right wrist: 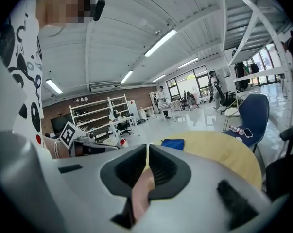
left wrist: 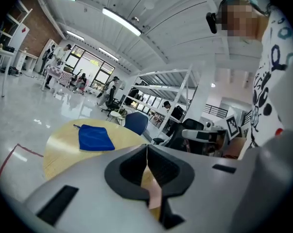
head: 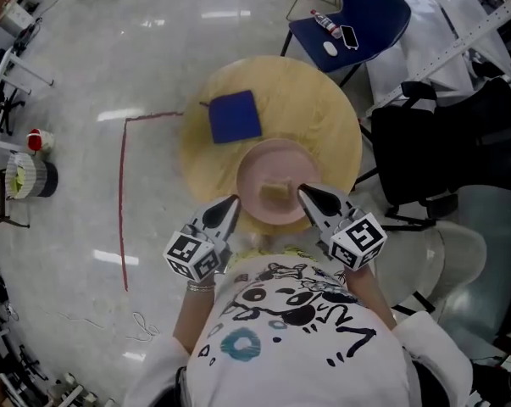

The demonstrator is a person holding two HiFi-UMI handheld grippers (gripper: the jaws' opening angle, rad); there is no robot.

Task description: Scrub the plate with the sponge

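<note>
Round wooden desk (head: 327, 121) at centre of head view, on glossy pale floor (head: 111, 66). Pink plate (head: 253, 161) at near edge of desk, directly in front of person's white printed shirt (head: 297, 329). Tan sponge (head: 276, 191) lying inside plate, toward its near side, flat on plate surface. Blue cloth (head: 235, 116) folded flat on desk just beyond plate, toward far left, near plate rim but apart from it. Left tongs (head: 234, 200) held at near-left rim of plate, tip pointing toward desk; jaws fully together in left gripper view, nothing clamped between pads, only a sliver of pink plate and desk visible through the gap below. Right tongs (head: 302, 190) held over near-right part of plate, just beside sponge; jaws likewise pressed together in right gripper view, empty. Contact between either tip and plate not determinable. Sponge untouched by either set of tongs, lying between the two tips as seen from above. Marker cubes on both tongs facing upward toward head camera. Blue chair (head: 378, 7) beyond desk at far right, carrying a small bottle (head: 326, 23) and a dark phone (head: 349, 36). Thin red line (head: 122, 202) marked on floor to left of desk.
</note>
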